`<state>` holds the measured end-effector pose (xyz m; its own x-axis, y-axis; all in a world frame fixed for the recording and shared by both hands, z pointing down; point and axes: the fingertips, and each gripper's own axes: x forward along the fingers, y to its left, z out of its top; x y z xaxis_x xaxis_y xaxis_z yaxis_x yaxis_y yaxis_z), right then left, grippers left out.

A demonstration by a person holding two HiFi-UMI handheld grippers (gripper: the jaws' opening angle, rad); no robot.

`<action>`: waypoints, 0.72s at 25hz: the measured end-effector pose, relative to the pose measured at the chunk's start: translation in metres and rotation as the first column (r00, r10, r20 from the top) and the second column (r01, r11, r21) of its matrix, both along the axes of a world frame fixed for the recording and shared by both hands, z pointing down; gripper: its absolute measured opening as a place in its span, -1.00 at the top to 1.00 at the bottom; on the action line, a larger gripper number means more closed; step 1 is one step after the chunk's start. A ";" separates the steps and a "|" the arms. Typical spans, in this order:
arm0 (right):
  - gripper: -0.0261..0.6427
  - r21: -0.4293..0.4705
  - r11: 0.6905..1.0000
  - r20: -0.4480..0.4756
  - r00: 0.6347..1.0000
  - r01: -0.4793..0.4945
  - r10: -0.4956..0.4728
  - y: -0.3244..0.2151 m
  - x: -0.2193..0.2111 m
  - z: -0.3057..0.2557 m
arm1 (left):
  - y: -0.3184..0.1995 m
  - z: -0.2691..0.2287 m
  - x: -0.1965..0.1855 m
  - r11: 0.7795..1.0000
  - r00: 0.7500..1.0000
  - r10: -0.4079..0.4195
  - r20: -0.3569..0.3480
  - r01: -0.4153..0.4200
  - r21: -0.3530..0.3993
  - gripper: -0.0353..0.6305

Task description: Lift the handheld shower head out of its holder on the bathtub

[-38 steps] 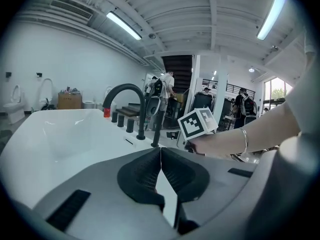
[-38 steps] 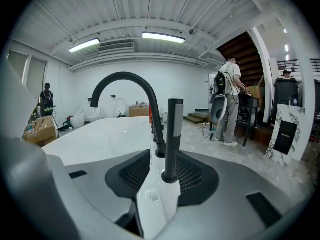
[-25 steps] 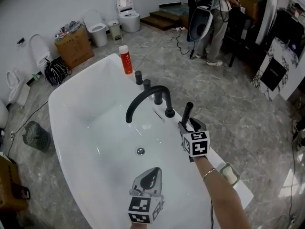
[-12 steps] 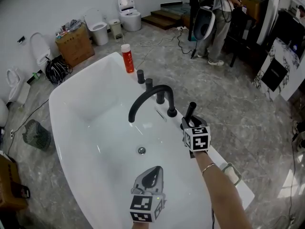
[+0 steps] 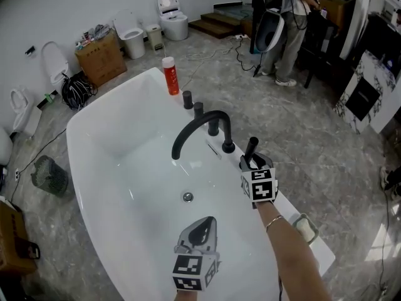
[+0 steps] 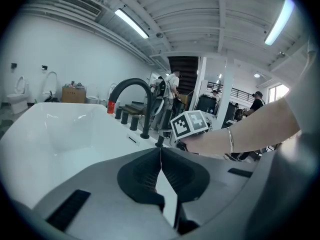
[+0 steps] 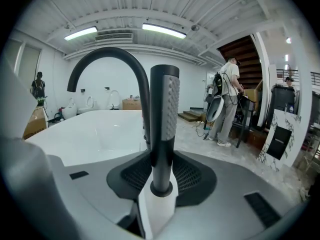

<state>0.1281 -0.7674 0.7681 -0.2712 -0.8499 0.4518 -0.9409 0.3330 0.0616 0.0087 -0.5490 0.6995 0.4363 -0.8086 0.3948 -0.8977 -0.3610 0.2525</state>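
Note:
The handheld shower head point(image 5: 250, 148), a dark stick with a dotted spray face point(image 7: 165, 114), stands upright in its round holder point(image 7: 161, 188) on the rim of the white bathtub point(image 5: 88, 115). My right gripper point(image 5: 252, 163) sits at its lower stem. Its jaws have just been closing, and in the right gripper view the gripper point(image 7: 162, 169) has the stem between its ribbed pads, which touch it on both sides. My left gripper point(image 5: 200, 231) hovers over the tub basin, and in its own view the gripper point(image 6: 160, 159) is shut and empty.
A dark arched spout point(image 5: 194, 127) and several dark knobs point(image 5: 188, 99) line the rim just beyond the shower head. A red bottle point(image 5: 170, 76) stands at the rim's far end. A sponge point(image 5: 305, 228) lies on the rim near my right forearm. A person point(image 5: 285, 24) stands at the back.
The right gripper has stayed at the shower head's stem with only a slight shift. The left gripper has not moved. The shower head still stands in its holder.

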 end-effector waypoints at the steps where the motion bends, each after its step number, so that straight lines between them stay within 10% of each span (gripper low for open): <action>1: 0.53 0.007 1.000 -0.011 1.000 0.009 -0.009 0.003 -0.002 0.000 | 0.000 -0.001 0.000 1.000 1.000 -0.001 0.000 0.001 0.001 0.83; 18: 0.53 0.106 0.994 -0.003 1.000 0.031 -0.031 0.039 -0.005 -0.074 | 0.009 -0.052 0.007 0.999 1.000 0.001 -0.015 0.000 0.039 0.83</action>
<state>0.1233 -0.7280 0.6944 -0.2975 -0.8844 0.3597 -0.9301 0.3534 0.0997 0.0159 -0.5397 0.6473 0.4422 -0.8231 0.3563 -0.8938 -0.3715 0.2512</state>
